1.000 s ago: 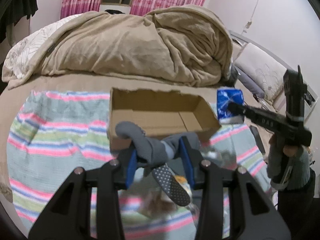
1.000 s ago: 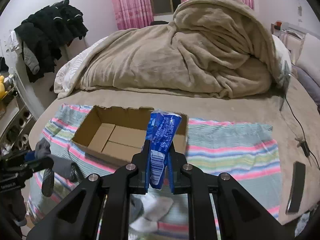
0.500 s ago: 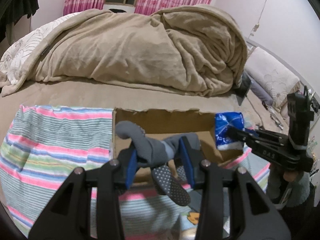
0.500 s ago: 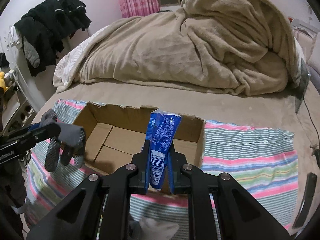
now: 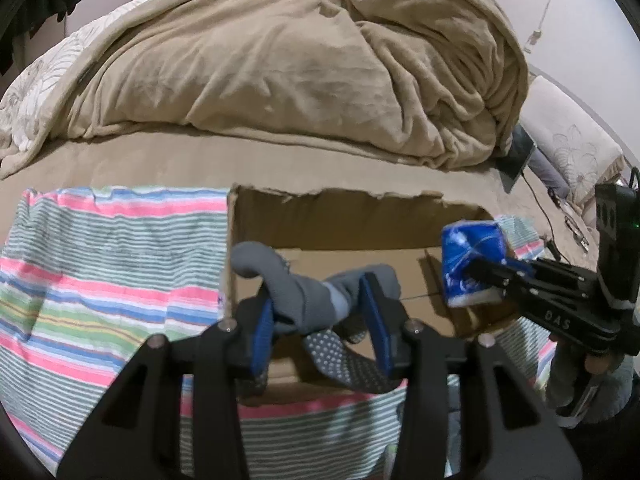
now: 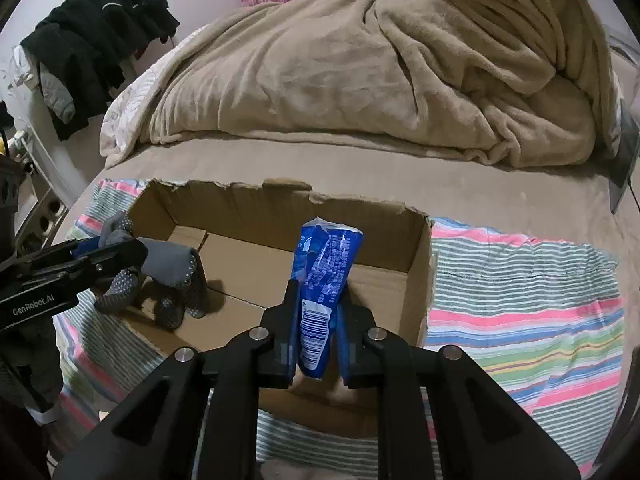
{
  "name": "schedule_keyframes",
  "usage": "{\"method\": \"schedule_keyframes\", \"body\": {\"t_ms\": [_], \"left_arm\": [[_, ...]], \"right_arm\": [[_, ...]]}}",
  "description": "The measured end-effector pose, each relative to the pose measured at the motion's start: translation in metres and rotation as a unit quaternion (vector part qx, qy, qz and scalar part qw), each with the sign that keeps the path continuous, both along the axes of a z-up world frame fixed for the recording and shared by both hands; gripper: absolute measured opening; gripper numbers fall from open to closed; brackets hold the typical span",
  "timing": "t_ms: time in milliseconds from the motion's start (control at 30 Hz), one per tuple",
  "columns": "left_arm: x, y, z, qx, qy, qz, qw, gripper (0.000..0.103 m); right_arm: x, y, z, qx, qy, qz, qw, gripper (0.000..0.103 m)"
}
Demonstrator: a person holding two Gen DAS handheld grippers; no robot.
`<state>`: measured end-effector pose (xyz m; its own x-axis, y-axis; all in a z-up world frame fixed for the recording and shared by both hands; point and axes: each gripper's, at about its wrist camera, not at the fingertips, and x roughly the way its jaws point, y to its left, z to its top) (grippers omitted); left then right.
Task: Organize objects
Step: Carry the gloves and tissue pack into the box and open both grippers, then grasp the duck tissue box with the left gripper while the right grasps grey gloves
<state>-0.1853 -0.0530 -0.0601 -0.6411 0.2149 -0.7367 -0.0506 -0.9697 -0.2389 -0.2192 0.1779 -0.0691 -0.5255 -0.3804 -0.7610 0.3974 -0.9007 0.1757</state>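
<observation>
Gripping sock (image 5: pixel 304 300), packet (image 6: pixel 325 276) over box (image 6: pixel 416 280).

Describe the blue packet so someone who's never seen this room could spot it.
On the bed, an open cardboard box sits on a striped towel. Over it, the right gripper pinches the blue packet: glossy, white-printed, barcoded, unlike the nearby dotted grey glove.

Each black claw (image 5: pixel 318 322) (image 6: pixel 316 334) has blue pads (image 5: pixel 262 330), silver screws, white lettering.

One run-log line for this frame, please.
left gripper: shut on grey sock | right gripper: shut on blue packet | both over open cardboard box | nothing released yet
</observation>
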Motion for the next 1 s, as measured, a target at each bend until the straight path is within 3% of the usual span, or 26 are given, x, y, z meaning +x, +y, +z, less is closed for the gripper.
{"method": "schedule_keyframes", "body": {"t_ms": [133, 167, 300, 767, 1000], "left_arm": [[0.002, 0.002, 0.004, -0.006, -0.003, 0.000, 1.0000, 0.045], [0.004, 0.002, 0.005, -0.007, -0.003, 0.000, 1.0000, 0.046], [0.014, 0.003, 0.010, -0.005, 0.003, 0.000, 1.0000, 0.069], [0.076, 0.007, 0.057, -0.011, 0.044, 0.003, 0.9990, 0.070], [0.109, 0.015, 0.062, -0.011, 0.042, -0.002, 0.9991, 0.070]], "right_arm": [[0.001, -0.001, 0.003, 0.002, 0.003, -0.002, 1.000, 0.038], [0.002, -0.001, 0.005, 0.001, 0.005, -0.002, 1.000, 0.038], [0.010, 0.001, 0.015, 0.001, 0.015, -0.004, 1.000, 0.039], [0.063, 0.008, 0.049, -0.002, 0.038, -0.012, 0.999, 0.040], [0.092, 0.012, 0.056, 0.000, 0.042, -0.010, 0.999, 0.045]]}}
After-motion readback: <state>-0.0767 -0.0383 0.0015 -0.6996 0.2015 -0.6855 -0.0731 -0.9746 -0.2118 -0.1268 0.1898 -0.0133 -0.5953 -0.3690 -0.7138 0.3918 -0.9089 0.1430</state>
